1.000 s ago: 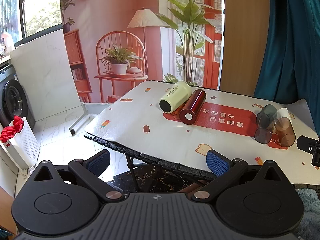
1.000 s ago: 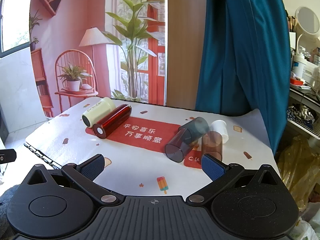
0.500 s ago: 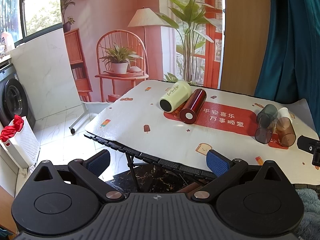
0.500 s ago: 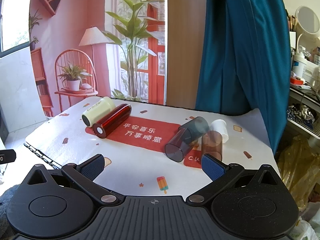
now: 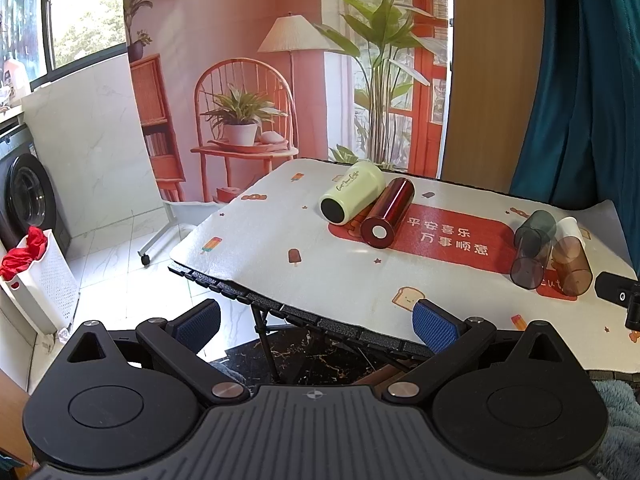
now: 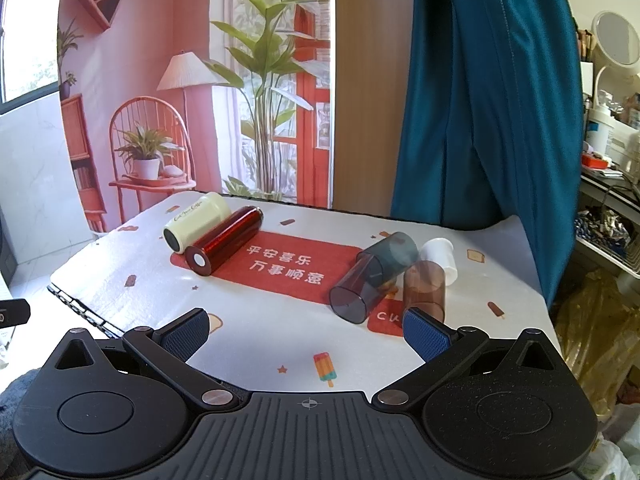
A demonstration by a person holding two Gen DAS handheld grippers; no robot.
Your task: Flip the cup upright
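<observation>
Several cups lie on their sides on the table mat (image 5: 344,276) (image 6: 260,332). A cream cup (image 5: 352,193) (image 6: 197,222) touches a red metallic cup (image 5: 387,213) (image 6: 226,241) at the far left. A dark grey see-through cup (image 5: 532,249) (image 6: 370,278), a brown see-through cup (image 5: 571,266) (image 6: 424,286) and a white cup (image 5: 570,228) (image 6: 440,260) lie together at the right. My left gripper (image 5: 316,324) is open and empty before the table's near edge. My right gripper (image 6: 306,332) is open and empty over the mat, short of the grey and brown cups.
The folding table's front edge (image 5: 304,316) faces the left gripper. A white basket with red cloth (image 5: 36,276) stands on the floor at left. A teal curtain (image 6: 480,92) hangs behind the table. Shelves with clutter (image 6: 608,200) are at the right.
The left wrist view has shifted very slightly; the cups and the right gripper have not moved.
</observation>
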